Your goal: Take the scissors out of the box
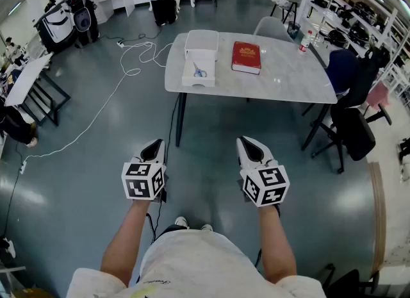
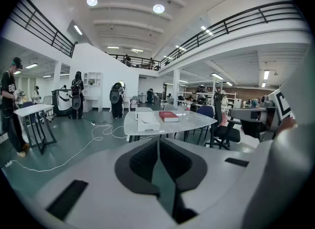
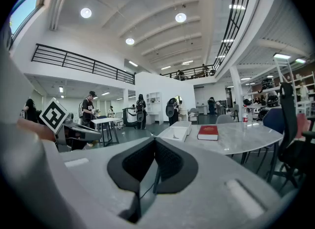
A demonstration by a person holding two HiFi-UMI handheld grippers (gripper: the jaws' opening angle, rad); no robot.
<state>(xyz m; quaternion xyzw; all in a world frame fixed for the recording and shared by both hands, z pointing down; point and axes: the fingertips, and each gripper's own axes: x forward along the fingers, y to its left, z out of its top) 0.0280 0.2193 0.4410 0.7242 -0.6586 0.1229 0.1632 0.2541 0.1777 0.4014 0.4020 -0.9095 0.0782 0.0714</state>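
A white box (image 1: pixel 199 69) lies open on the grey table (image 1: pixel 282 75), its lid (image 1: pixel 202 41) just behind it. Blue-handled scissors (image 1: pixel 200 71) rest inside the box. Both grippers hang over the floor well short of the table, pointing toward it. My left gripper (image 1: pixel 154 144) is shut with nothing in it, and its jaws meet in the left gripper view (image 2: pixel 157 142), with the box (image 2: pixel 146 120) far ahead. My right gripper (image 1: pixel 246 141) is shut and empty too, its jaws closed in the right gripper view (image 3: pixel 155 142) below the distant box (image 3: pixel 176 132).
A red book (image 1: pixel 246 57) lies right of the box, and a bottle (image 1: pixel 303 42) stands at the table's far right. Dark chairs (image 1: pixel 353 130) crowd the table's right side. A white cable (image 1: pixel 102 107) snakes across the floor at left, near a black-legged table (image 1: pixel 29 79).
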